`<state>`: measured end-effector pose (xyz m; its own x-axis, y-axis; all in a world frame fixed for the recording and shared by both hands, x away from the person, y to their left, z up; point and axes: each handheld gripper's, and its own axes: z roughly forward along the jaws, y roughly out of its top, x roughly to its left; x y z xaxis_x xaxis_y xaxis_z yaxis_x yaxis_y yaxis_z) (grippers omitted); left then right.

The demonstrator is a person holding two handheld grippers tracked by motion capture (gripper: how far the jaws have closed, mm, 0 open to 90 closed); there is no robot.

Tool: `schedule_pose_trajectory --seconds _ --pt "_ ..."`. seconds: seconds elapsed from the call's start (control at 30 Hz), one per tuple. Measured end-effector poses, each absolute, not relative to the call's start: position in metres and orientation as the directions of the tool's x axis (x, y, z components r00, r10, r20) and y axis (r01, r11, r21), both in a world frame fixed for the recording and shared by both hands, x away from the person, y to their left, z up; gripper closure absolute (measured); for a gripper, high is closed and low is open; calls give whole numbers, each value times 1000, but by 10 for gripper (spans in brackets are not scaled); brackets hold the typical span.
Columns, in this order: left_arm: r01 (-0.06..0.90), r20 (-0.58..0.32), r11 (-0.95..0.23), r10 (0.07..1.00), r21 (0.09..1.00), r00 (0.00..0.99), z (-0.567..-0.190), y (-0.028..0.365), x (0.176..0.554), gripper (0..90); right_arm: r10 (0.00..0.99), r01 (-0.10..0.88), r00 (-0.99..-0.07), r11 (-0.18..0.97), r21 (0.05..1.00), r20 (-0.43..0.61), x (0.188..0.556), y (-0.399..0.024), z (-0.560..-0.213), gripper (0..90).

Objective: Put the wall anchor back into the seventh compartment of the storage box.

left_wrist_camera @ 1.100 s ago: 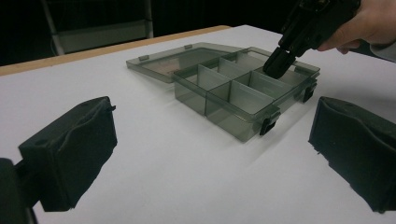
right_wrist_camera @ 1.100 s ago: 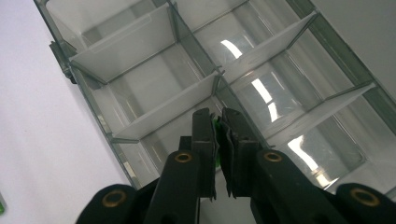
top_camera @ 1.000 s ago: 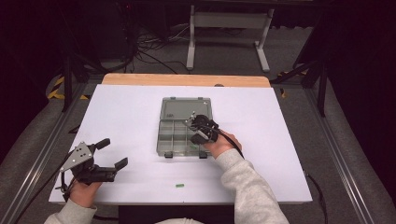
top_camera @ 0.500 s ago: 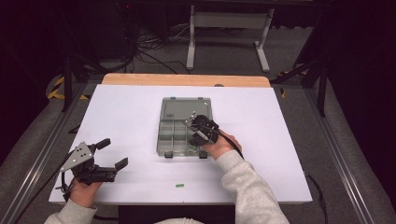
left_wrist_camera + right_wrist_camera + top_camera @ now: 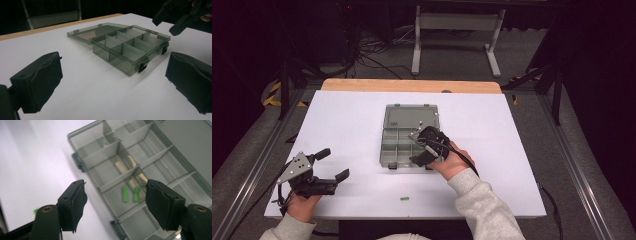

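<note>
A small green piece (image 5: 404, 199) lies alone near the front edge of the white surface (image 5: 352, 125), long axis left to right. Left claw (image 5: 332, 165) rests apart, empty. Farther in, the right claw (image 5: 418, 148), jaws just opening and empty, hangs over the open box (image 5: 404, 120); two green pieces (image 5: 129, 194) lie side by side in one compartment. A careless sleeve could sweep the stray piece off.

A white-topped desk (image 5: 352, 120) with a pale wooden far edge (image 5: 412, 85) stands on grey carpet floor (image 5: 522, 55). Beyond it, a white metal stand (image 5: 454, 30) rests on two feet, with tangled black cables (image 5: 372, 57) to its left. Yellow-and-black striped tape (image 5: 274, 95) marks the floor at far left.
</note>
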<state>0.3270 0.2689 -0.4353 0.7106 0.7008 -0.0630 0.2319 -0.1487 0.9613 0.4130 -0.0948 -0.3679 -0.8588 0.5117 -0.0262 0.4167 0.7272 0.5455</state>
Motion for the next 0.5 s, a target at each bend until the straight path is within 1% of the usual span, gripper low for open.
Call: schedule_pose_trajectory --seconds 0.17,0.5 --pt "232 -62 -151 700 961 712 -435 270 327 14 482 378 -875 736 562 -43 399 -92 -361 296" --pt "231 -63 -147 701 962 710 -435 269 327 14 453 344 -890 741 577 -52 381 -89 -354 289"
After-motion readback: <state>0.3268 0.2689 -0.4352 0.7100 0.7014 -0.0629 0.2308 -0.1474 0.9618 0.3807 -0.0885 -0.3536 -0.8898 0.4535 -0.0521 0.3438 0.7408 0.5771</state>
